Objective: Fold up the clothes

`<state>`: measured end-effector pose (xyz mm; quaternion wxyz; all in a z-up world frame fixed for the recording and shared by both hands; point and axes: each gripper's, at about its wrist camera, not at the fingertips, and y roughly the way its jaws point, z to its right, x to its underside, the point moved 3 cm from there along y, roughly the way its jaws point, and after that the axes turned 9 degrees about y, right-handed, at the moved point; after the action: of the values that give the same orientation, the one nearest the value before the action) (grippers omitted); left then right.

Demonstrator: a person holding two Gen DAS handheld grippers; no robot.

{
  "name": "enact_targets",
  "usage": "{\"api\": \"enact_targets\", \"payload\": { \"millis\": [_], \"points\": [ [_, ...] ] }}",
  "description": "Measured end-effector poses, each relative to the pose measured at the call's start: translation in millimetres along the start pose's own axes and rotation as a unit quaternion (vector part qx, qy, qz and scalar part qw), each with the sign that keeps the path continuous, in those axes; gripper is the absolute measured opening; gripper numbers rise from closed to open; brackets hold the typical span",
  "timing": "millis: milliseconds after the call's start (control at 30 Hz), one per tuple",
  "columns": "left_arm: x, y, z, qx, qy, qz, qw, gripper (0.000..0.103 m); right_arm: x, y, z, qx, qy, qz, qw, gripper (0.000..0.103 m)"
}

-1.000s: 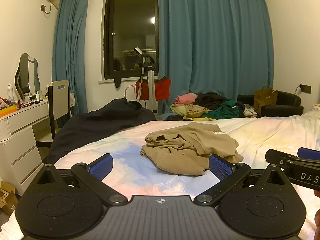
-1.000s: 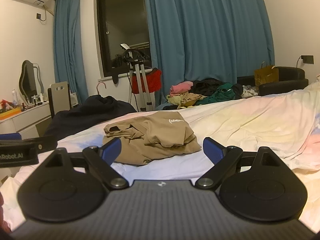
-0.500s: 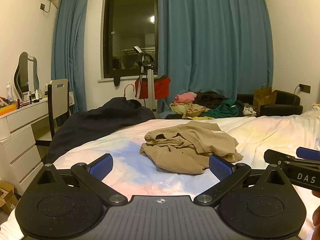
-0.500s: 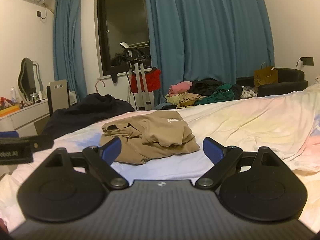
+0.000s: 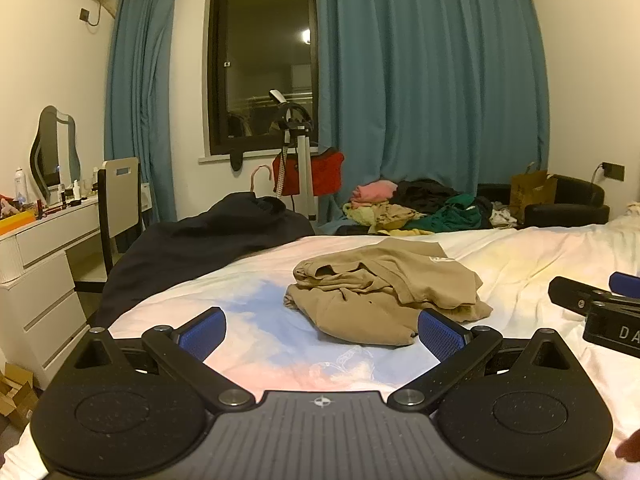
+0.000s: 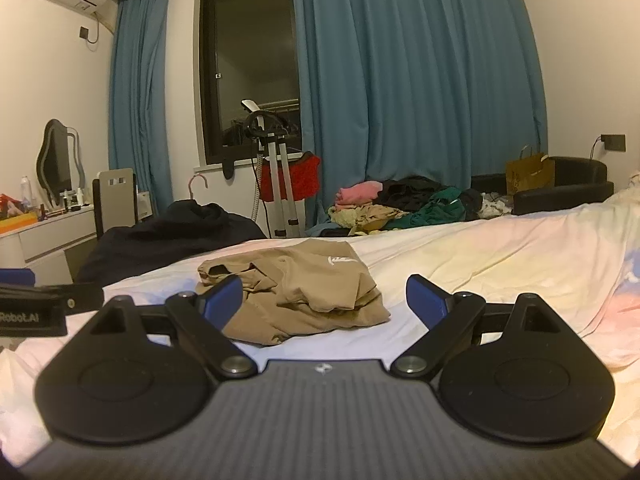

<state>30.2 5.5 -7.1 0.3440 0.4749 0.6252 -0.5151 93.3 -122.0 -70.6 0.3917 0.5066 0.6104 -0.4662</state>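
Both hand-held grippers wide apart, empty: left hand-held gripper, right hand-held gripper.

Black speckled left gripper and right gripper, blue ribbed fingers, silver pivot screws.

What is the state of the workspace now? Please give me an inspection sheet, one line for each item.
Surface: bed with a wrinkled pastel sheet.
Job's things: tan shirt lies crumpled in a heap on the sheet, not yet folded.
Clutter: dark garment on the bed's far left side; clothes pile beyond the bed.
Grippers: left gripper open and empty, short of the shirt; right gripper open and empty, with the shirt seen between its fingers.
Cables: a cord at the wall socket.
Surroundings: blue curtains, dark window, dressing table, chair.
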Motion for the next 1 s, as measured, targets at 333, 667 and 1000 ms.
{"api": "enact_targets", "payload": {
  "millis": [333, 667, 1000],
  "points": [
    [-54, 93, -11, 0.028, 0.122, 0.0, 0.9921, 0.103, 4, 6, 12, -0.021, 0.055, -0.003, 0.998, 0.09],
    [-27, 244, -53, 0.064, -0.107, -0.068, 0.9898, 0.102, 22, 41, 28, -0.013, 0.115, -0.061, 0.991, 0.09],
    [-4, 336, -39, 0.096, -0.101, -0.098, 0.9854, 0.024, 42, 81, 35, 0.002, 0.123, -0.075, 0.99, 0.09]
  ]
}}
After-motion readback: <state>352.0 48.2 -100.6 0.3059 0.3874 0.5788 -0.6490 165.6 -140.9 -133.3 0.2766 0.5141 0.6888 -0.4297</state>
